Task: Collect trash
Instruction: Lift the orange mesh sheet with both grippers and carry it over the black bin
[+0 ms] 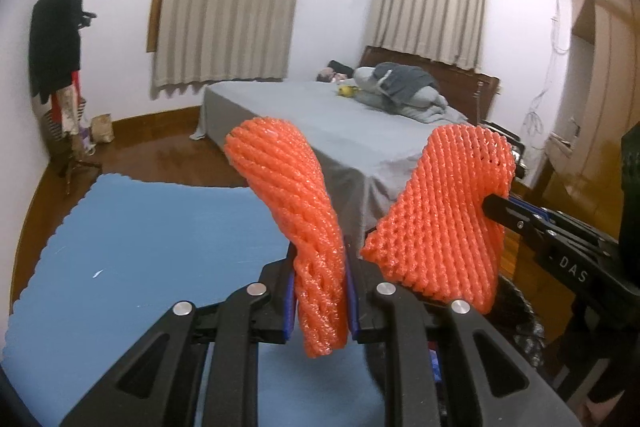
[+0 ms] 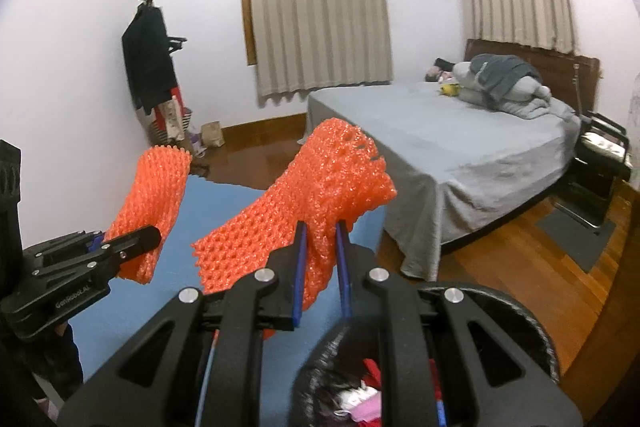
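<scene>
My left gripper point(image 1: 320, 267) is shut on an orange foam net sleeve point(image 1: 296, 195), held upright above the blue mat. The same sleeve shows at the left of the right wrist view point(image 2: 154, 203), with the left gripper point(image 2: 150, 233) clamped on it. My right gripper point(image 2: 322, 233) is shut on a second orange foam net point(image 2: 316, 195); in the left wrist view this net point(image 1: 440, 211) hangs at the right, pinched by the right gripper point(image 1: 490, 205). A black mesh trash bin point(image 2: 516, 311) with colourful scraps inside sits just below the right gripper.
A blue foam mat point(image 1: 152, 235) covers the floor below. A bed with a grey sheet point(image 2: 460, 147) stands ahead to the right, with bedding piled at its head. A coat rack point(image 2: 150, 67) stands in the far left corner. A black chair point(image 2: 600, 155) is beside the bed.
</scene>
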Action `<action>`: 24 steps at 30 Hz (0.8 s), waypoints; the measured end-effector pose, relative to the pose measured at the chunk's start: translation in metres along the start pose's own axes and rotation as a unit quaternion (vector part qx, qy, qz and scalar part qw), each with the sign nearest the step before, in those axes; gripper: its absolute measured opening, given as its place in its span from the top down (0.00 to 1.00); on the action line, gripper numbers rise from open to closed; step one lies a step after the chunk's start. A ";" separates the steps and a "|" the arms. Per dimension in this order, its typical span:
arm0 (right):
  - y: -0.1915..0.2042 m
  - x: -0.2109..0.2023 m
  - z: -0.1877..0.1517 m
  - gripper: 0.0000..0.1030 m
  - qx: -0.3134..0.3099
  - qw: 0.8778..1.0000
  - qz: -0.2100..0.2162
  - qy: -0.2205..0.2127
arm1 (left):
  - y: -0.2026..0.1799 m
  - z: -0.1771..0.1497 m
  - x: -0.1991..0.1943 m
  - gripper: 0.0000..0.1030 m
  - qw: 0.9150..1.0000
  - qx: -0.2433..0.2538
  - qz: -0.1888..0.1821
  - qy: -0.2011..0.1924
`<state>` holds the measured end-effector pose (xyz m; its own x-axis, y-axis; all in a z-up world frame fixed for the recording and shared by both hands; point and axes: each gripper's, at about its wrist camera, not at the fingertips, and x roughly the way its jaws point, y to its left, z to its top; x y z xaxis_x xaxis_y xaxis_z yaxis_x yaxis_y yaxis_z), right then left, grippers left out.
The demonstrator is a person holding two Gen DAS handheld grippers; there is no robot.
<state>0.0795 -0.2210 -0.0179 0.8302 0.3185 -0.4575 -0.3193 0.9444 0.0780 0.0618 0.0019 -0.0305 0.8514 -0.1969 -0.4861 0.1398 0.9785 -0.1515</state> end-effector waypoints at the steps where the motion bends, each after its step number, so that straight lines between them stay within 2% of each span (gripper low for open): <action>1: -0.005 -0.006 -0.002 0.87 0.002 1.000 -0.006 -0.002 | -0.005 0.000 -0.001 0.81 1.000 0.004 -0.004 -0.001; 10: -0.037 -0.041 -0.016 0.87 0.010 0.999 -0.048 -0.011 | -0.045 0.001 -0.007 0.81 0.999 0.035 -0.040 -0.007; 24: -0.076 -0.069 -0.038 0.87 0.035 0.994 -0.102 -0.011 | -0.105 -0.005 -0.005 0.81 0.992 0.081 -0.098 -0.006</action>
<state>0.0292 -0.3175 -0.0264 0.8843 0.1209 -0.4511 -0.1117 0.9926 0.0472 0.0401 -0.1001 -0.0169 0.8058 -0.3839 -0.4509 0.3817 0.9189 -0.1002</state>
